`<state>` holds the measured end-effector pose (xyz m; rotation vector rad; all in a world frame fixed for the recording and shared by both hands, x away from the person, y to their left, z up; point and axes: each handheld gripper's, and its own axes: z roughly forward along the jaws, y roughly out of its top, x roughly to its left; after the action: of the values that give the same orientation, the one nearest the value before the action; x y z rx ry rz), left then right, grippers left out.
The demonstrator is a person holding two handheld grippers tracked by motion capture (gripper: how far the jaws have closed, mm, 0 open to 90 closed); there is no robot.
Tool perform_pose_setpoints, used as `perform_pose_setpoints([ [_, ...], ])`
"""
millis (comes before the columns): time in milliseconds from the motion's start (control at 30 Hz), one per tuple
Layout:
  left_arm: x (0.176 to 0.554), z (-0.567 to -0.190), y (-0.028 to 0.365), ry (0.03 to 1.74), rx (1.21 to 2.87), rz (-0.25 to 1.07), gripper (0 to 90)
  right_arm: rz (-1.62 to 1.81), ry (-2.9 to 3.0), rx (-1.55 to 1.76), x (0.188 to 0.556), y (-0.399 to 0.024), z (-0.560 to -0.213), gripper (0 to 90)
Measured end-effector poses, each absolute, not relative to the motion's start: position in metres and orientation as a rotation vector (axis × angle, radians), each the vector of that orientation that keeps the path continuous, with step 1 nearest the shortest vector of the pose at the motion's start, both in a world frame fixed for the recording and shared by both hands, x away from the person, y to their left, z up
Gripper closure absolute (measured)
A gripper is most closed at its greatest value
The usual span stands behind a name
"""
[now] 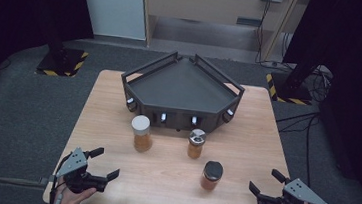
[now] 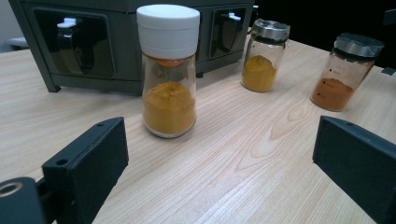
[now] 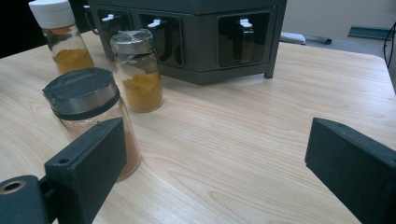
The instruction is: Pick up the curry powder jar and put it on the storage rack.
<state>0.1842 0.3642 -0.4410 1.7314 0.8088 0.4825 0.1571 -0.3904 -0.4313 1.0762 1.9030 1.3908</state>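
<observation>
So the setup is a pale wood-grain table (image 1: 246, 133) with a dark angular rack (image 1: 183, 82) at the back, matte with raised rails and little window slots along its front faces.

Down at the near left corner a hand holds the left gripper (image 1: 104, 164): blocky matte black jaws spread wide, nothing between them, not touching anything. A grey three-cornered plate sits on top of it.

Ahead of it, a bit to its right, stands the white-capped jar (image 1: 141, 133), clear glass, a smooth chunky plastic lid, roughly half full of orange-yellow powder. In the left gripper view it's upright and pretty much centred between the jaws but farther out, apart from both.

Next along is the silver-lidded jar (image 1: 196, 143), shorter, with a shiny metal cap and yellow powder, just in front of the rack.

Then the black-lidded jar (image 1: 211, 175), dark textured cap with a metal band, reddish-orange powder. It's nearest the right gripper (image 1: 265, 182), off to that one's left and not touching.

The right gripper sits at the near right corner, held by a hand, jaws also gaping wide and empty over bare wood.
</observation>
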Motion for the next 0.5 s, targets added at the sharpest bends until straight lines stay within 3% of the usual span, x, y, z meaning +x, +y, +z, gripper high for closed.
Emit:
perform_pose_setpoints([
  [500, 0.197, -0.420, 0.371, 0.802, 1.762, 0.465, 2.6, 1.390, 1.898, 1.080, 0.157, -0.390, -0.432, 6.0],
])
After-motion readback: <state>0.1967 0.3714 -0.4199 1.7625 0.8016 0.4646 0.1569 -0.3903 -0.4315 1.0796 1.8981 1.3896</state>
